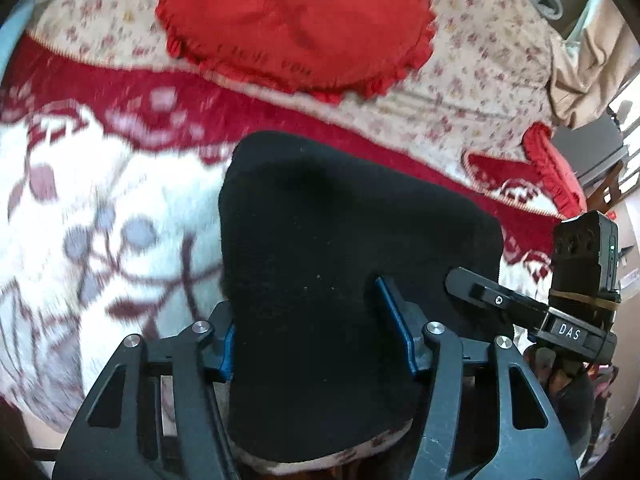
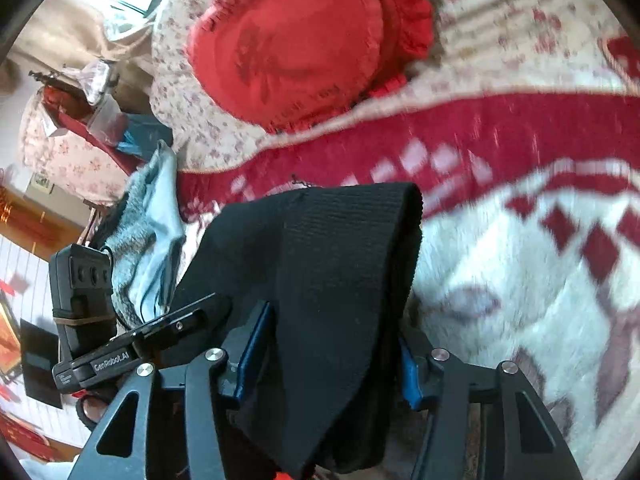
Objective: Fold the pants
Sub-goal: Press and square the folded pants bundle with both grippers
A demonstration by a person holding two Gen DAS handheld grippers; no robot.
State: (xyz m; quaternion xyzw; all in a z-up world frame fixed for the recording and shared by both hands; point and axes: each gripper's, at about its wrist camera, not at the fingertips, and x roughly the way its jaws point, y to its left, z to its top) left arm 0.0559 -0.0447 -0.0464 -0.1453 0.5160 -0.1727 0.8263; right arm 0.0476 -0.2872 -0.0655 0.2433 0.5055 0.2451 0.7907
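The black pants (image 1: 320, 248) fill the middle of the left wrist view, bunched between the blue-padded fingers of my left gripper (image 1: 316, 328), which is shut on the fabric and holds it above the bed. In the right wrist view my right gripper (image 2: 332, 344) is shut on the pants' ribbed waistband (image 2: 340, 248), which drapes over and between its fingers. The other gripper's body shows at the right edge of the left wrist view (image 1: 576, 292) and at the left of the right wrist view (image 2: 88, 308). The background is blurred.
A red and white patterned blanket (image 1: 100, 220) covers the bed. A red frilled round cushion (image 1: 296, 20) lies on a floral sheet (image 1: 480, 80) further back. A light blue and grey cloth (image 2: 152, 232) lies at the bed's left edge. Furniture and clutter stand beyond.
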